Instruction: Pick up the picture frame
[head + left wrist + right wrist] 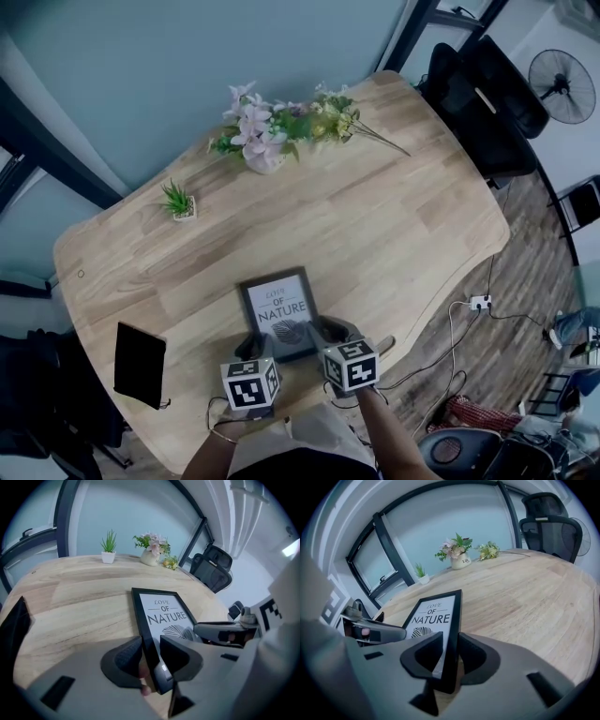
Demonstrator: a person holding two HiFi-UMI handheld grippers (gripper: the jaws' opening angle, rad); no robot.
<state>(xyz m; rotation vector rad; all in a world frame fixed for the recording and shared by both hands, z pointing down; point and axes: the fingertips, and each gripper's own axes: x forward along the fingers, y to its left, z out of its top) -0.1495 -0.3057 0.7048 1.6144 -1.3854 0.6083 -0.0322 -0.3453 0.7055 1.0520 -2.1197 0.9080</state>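
Note:
A black picture frame (278, 309) with a "LOVE OF NATURE" print lies on the wooden table (394, 216), near its front edge. My left gripper (253, 347) is at the frame's near left corner. In the left gripper view the frame's (164, 609) left rail sits between the jaws of the left gripper (151, 656), and both pads press on it. My right gripper (328, 330) is at the near right corner. In the right gripper view the frame's (436, 611) right rail stands between the jaws of the right gripper (450, 653), with a thin gap at the inner pad.
A vase of pink flowers (262, 155) and a small potted plant (178, 202) stand at the table's far side. A black tablet (139, 364) lies at the near left edge. A black office chair (478, 94) and a fan (561, 84) stand beyond the table's right end.

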